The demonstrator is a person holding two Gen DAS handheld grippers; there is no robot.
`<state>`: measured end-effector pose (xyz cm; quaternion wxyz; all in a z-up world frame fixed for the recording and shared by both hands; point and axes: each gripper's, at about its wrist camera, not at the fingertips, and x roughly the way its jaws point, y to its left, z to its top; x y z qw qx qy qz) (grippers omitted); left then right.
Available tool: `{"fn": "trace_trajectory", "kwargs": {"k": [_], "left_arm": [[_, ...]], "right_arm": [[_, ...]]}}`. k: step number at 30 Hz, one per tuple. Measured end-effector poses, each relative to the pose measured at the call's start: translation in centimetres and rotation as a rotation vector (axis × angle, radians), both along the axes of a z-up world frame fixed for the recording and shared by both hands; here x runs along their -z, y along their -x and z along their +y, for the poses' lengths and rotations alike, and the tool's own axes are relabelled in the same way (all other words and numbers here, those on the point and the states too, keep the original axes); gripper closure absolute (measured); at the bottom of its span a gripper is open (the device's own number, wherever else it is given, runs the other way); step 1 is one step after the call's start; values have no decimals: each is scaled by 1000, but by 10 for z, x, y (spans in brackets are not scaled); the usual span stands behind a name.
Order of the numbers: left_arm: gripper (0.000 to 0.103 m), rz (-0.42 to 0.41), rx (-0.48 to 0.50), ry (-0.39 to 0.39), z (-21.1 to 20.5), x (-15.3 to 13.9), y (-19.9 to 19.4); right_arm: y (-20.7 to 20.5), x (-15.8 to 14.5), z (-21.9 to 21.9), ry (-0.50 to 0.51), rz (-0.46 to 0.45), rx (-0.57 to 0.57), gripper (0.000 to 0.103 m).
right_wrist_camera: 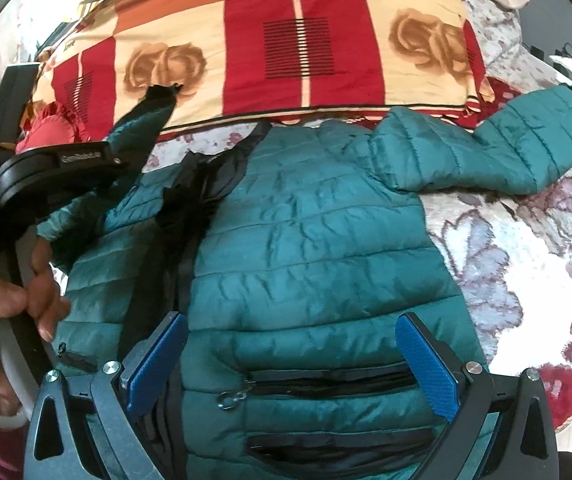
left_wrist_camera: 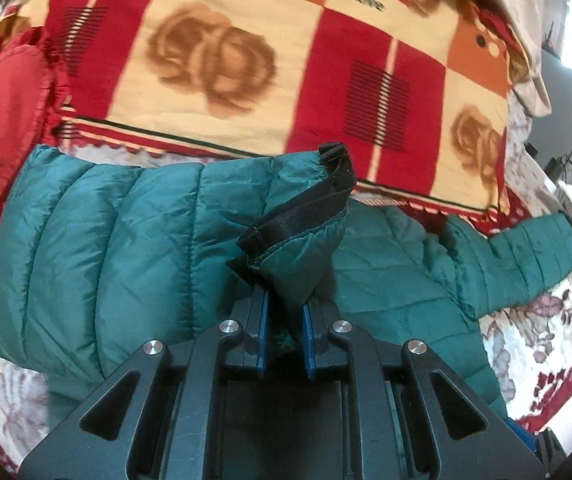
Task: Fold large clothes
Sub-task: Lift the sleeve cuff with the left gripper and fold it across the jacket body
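A teal quilted puffer jacket [right_wrist_camera: 309, 240] lies on a floral bedspread, front up, with a black zipper band [right_wrist_camera: 182, 216] down its middle. Its right sleeve [right_wrist_camera: 517, 148] stretches out to the right. My left gripper [left_wrist_camera: 284, 308] is shut on the cuff of the left sleeve [left_wrist_camera: 297, 240] and holds it lifted above the jacket body [left_wrist_camera: 98, 248]. The left gripper also shows at the left of the right wrist view [right_wrist_camera: 126, 156], still holding the sleeve. My right gripper [right_wrist_camera: 291, 360] is open, its blue pads [right_wrist_camera: 429, 364] spread over the jacket's lower pocket [right_wrist_camera: 325, 384].
A folded red, orange and cream blanket [left_wrist_camera: 246, 60] with rose prints lies behind the jacket. A red frilled cushion [left_wrist_camera: 2, 120] sits at the left. The floral bedspread [right_wrist_camera: 525, 260] extends to the right of the jacket. A person's hand [right_wrist_camera: 2, 300] holds the left gripper's handle.
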<state>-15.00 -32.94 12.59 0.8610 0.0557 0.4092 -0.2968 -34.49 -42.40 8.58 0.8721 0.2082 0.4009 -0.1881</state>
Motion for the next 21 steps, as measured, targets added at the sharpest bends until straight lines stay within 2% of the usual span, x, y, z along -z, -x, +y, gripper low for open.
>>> {"fn": "trace_trajectory", "kwargs": {"k": [6, 9, 18, 21], "left_arm": [[90, 55, 32, -15, -20, 23, 6], [90, 54, 43, -32, -26, 30, 11], [90, 62, 59, -43, -26, 38, 10], [90, 86, 66, -24, -23, 40, 7]], "right_arm": [[2, 3, -9, -13, 9, 16, 0], [2, 4, -10, -12, 13, 17, 0], [1, 4, -9, 6, 34, 12, 0], [3, 5, -10, 15, 45, 18, 0]]}}
